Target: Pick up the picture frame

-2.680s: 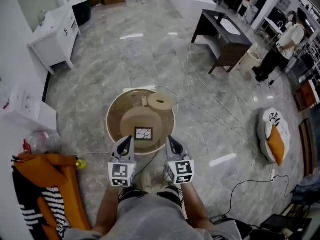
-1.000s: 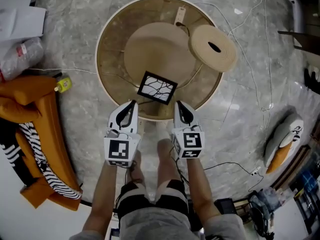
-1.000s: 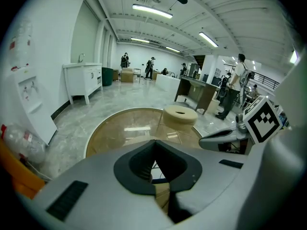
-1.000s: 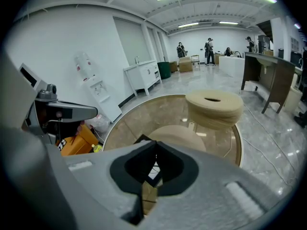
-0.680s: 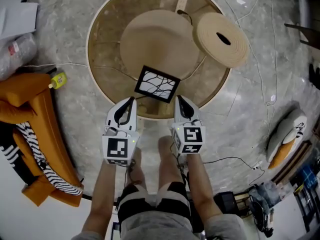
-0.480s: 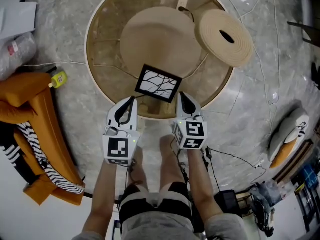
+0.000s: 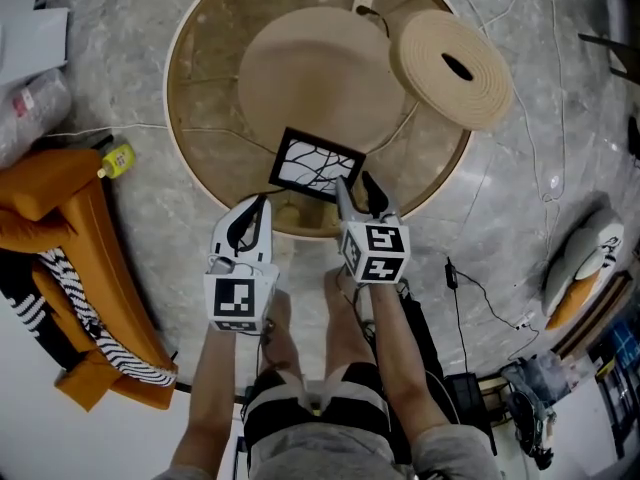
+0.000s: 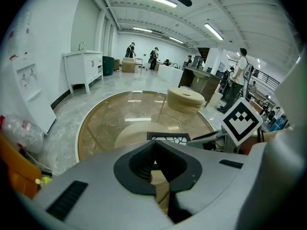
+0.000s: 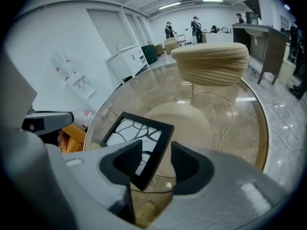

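The picture frame (image 7: pixel 316 165), black with a white branch pattern, lies flat near the front edge of the round glass table (image 7: pixel 185 168). My right gripper (image 7: pixel 355 186) is at the frame's near right corner. Its jaws are opening, and in the right gripper view that corner of the frame (image 9: pixel 139 138) lies between them without being pressed by the right gripper (image 9: pixel 156 162). My left gripper (image 7: pixel 258 206) hovers just left of the frame, over the table's rim, shut with nothing in it. The left gripper view shows the frame (image 8: pixel 169 137) just beyond the closed jaws.
A coiled rope disc (image 7: pixel 452 66) sits on the table's far right, and a tan round base shows under the glass. An orange seat with striped cloth (image 7: pixel 60 238) and a small yellow bottle (image 7: pixel 117 157) lie to the left. Cables cross the marble floor to the right.
My right gripper has moved forward and down onto the frame's near right corner, and its jaws have gone from shut to open. The left gripper has sunk a little beside the frame.
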